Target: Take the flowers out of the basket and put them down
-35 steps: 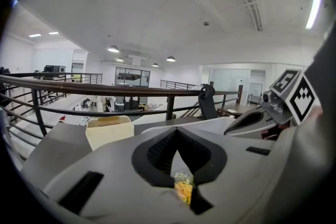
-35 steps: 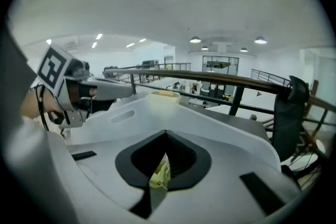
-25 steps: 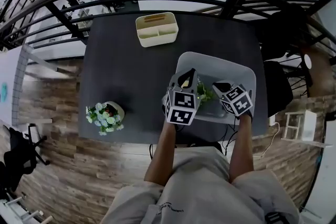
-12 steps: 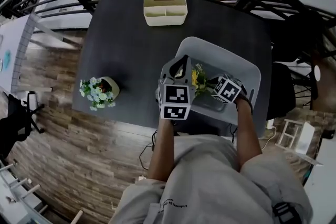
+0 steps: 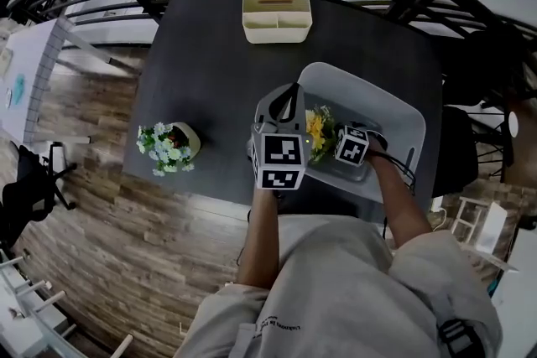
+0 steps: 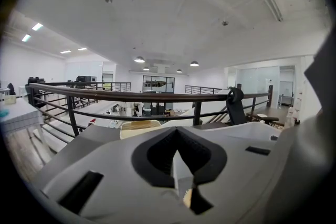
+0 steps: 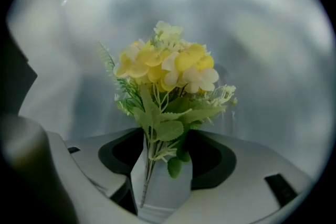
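My right gripper [image 7: 159,192] fingers have just been opening and now gape wide, loose around the stems of the yellow flowers [image 7: 164,64]; the bunch sits inside the grey basket [image 5: 396,110] at the desk's [image 5: 210,71] near right corner; left gripper [image 6: 181,186] fingers are pinched together on nothing.

- No word, brand or number can be read anywhere.
- White cube [image 5: 279,162] on the left hand-held gripper [image 6: 177,178] and white cube [image 5: 352,145] on the right hand-held gripper [image 7: 160,186]: black square code patterns only, no letters.
- Person's light grey shorts [image 5: 281,329]: a line of dark print, too small to read.
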A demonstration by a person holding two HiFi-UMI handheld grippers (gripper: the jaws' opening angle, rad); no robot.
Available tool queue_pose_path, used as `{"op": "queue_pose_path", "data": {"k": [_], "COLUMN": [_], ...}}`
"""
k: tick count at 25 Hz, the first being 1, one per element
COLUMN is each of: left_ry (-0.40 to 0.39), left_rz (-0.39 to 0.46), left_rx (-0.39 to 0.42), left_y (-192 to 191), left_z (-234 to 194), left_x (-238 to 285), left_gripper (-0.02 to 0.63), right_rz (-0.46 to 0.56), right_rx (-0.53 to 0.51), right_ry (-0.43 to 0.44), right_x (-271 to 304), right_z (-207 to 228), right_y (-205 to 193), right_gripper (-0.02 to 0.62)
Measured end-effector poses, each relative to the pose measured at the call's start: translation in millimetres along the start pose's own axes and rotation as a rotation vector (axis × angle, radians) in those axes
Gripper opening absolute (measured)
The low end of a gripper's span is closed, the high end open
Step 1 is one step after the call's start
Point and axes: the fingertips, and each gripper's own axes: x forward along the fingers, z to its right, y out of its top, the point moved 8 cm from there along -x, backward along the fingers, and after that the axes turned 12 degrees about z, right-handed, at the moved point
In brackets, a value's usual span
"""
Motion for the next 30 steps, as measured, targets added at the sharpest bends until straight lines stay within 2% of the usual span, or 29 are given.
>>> {"op": "queue_pose_path", "data": {"k": [3,7,10,13,17,23,30], "left_ry": [-0.013,-0.046,-0.069,-0.075,-0.082,-0.093,-0.005], "left_rz": [-0.002,-0.010,-0.011,-0.011,-0.012,-0.007,0.019], "left_rx": [0.006,0.022,0.035,0.038,0.034,0.044,0.077], "left_y": [1,1,3,5,7,8,19], "left_z": [-4,-4,-3,-7,-9,-5,-16], "left_x": [4,7,9,9,9,11,2], "left_gripper": [0.021,0.021,0.021,0.021,0.021,0.021,0.021], "right_rz": [-0.025,-0.115,-0.120,-0.078,-0.033,0.093,0.311], "right_rx": [0.007,0.007,0.031,0.099,0.197,0.288,0.307], "right_ry": [-0.004,-0.008,-0.004,-0.013,-0.085,-0.177,-0.287], "right_x": [5,15,15,8,-14,-57,-105], "right_z": [1,-7,-8,-4,5,9,1], "right_y": [2,-1,-4,-2,4,12,33], "right_gripper": [0.278,0.261,0.237,0.174,0.122,0.109,0.109]}}
